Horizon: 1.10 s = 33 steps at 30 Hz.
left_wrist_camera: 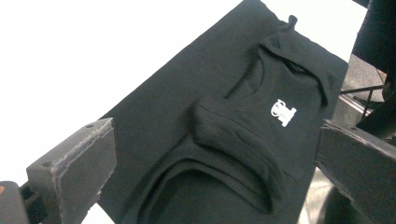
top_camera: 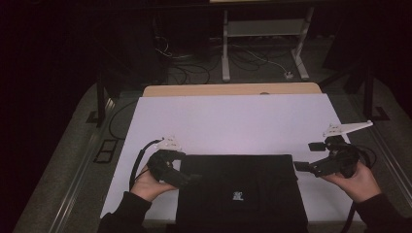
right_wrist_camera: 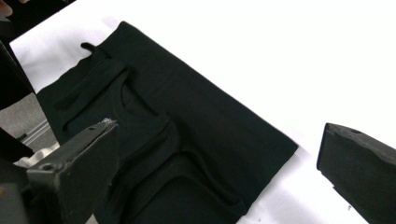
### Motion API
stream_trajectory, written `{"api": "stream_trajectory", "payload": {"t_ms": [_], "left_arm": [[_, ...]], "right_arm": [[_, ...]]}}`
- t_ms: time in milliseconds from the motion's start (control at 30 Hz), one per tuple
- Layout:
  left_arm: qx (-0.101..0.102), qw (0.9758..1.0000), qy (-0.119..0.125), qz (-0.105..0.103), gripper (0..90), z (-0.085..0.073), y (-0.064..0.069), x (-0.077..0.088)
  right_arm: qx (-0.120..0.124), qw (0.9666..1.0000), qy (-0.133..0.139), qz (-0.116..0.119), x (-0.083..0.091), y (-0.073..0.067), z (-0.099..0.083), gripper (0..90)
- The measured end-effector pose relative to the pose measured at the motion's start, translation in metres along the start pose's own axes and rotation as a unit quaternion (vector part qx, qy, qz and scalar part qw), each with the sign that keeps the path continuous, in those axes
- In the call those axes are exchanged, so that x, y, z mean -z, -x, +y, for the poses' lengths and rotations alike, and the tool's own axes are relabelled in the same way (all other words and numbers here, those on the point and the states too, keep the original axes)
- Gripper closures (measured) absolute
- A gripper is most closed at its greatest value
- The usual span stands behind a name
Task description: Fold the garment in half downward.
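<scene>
Left gripper [top_camera: 190, 177], right gripper [top_camera: 303, 156], flanking black shirt [top_camera: 240, 191]

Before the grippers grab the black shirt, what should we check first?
1. Left gripper open: ok, its jaws stand wide apart in the left gripper view.
2. Right gripper open: ok, wide apart too.
3. Black shirt lying flat on the white table cover: ok, folded into a rectangle.
4. Grippers at opposite shirt edges: ok, one at each side.
5. Shirt held yet: not ok, nothing is between the jaws.
6. Near shirt edge fully on the table: cannot tell, it runs out of the high view.
</scene>
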<state>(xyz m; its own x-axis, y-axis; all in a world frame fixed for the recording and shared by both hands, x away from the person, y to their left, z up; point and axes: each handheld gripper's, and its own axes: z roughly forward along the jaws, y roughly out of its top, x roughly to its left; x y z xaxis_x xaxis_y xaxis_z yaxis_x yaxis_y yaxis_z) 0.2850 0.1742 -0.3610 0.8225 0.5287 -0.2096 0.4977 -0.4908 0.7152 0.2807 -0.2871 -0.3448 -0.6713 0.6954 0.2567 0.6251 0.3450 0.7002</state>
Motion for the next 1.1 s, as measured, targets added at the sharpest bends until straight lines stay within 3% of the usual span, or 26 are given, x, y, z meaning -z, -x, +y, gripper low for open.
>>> {"api": "stream_trajectory", "payload": {"t_ms": [333,533,633,1100], "left_arm": [[0.003,1.0,0.005,0.006,0.0,0.002,-0.021,-0.001],[0.024,0.9996,0.012,0.009,0.0,0.002,-0.033,-0.005],[0.027,0.9995,0.014,0.006,0.0,0.001,-0.039,-0.007],[0.045,0.9988,0.019,0.003,0.0,-0.003,-0.059,-0.011]], "right_arm": [[-0.014,0.9999,0.0,-0.001,-0.008,0.014,0.004,0.0],[-0.024,0.9996,0.012,-0.006,-0.016,0.021,0.006,0.0],[-0.013,0.9995,0.015,-0.023,-0.019,0.021,0.008,0.0],[-0.009,0.9999,0.004,-0.011,-0.029,0.03,0.011,0.0]]}}
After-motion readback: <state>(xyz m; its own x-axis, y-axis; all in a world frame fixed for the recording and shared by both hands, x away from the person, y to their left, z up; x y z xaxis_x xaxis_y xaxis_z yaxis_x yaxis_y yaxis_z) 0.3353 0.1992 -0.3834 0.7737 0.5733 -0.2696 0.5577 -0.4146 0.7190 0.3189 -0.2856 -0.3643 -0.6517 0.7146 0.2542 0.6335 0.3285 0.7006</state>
